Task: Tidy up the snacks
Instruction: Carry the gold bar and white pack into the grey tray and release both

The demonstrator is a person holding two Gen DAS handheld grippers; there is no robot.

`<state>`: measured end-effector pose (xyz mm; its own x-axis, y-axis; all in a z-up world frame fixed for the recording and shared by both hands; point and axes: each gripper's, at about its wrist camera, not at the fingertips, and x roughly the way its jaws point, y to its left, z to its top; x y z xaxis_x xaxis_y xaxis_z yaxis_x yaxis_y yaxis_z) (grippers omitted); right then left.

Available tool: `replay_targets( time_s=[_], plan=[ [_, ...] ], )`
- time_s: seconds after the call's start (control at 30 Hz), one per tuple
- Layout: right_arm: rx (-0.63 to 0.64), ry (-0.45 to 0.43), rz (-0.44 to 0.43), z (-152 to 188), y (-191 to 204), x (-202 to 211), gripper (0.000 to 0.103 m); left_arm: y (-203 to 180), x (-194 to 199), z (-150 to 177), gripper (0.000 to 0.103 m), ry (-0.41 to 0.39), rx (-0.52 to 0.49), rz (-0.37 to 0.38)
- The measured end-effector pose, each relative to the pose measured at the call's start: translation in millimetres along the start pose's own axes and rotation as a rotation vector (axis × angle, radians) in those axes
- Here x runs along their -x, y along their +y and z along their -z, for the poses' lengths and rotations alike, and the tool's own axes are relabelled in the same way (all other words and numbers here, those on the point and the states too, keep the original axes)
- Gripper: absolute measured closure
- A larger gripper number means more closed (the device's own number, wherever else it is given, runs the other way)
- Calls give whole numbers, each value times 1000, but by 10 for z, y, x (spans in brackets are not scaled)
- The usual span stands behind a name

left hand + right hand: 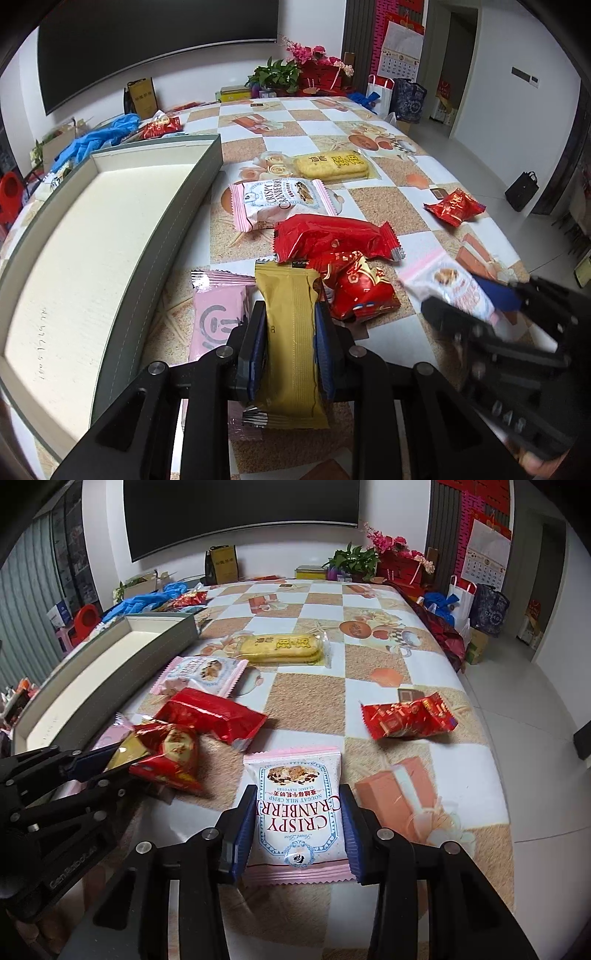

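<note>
My left gripper (291, 314) is shut on a gold snack packet (291, 347), which stands lengthwise between the blue pads above the table. My right gripper (298, 794) is shut on a white and pink cranberry packet (301, 812), its pads pressing both long sides. In the right wrist view the left gripper (122, 760) shows at the left edge with the gold packet (129, 751). The left wrist view catches the right gripper (454, 295) at the right, blurred, with its packet (458, 288). A long grey-green box (192, 206) with a cream inside lies on the left.
On the checked tablecloth (306, 698) lie a second cranberry packet (280, 199), a plain red packet (332, 236), a patterned red packet (358, 291), a pink packet (218, 314), yellow crackers (332, 166) and a small red packet (406, 716). Bags, flowers and blue gloves crowd the far edge.
</note>
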<state>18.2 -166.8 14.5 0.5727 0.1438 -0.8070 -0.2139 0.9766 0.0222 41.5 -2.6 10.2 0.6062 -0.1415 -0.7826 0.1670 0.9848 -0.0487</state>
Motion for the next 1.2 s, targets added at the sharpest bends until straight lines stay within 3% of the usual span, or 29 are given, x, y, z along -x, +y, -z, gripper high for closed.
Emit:
replay_targets(
  time_s=[0.43,0.77,1.2],
  plan=[
    [17,7,-5,44,110,31,59,-49,39,54,75,8,-21,-18],
    [-96,42,-93,89,7,240,60,70,394,145,76,-3,34,22],
    [-64,1,-160,-274,366,484,60,384,784,-50,76,-43,95,33]
  ],
)
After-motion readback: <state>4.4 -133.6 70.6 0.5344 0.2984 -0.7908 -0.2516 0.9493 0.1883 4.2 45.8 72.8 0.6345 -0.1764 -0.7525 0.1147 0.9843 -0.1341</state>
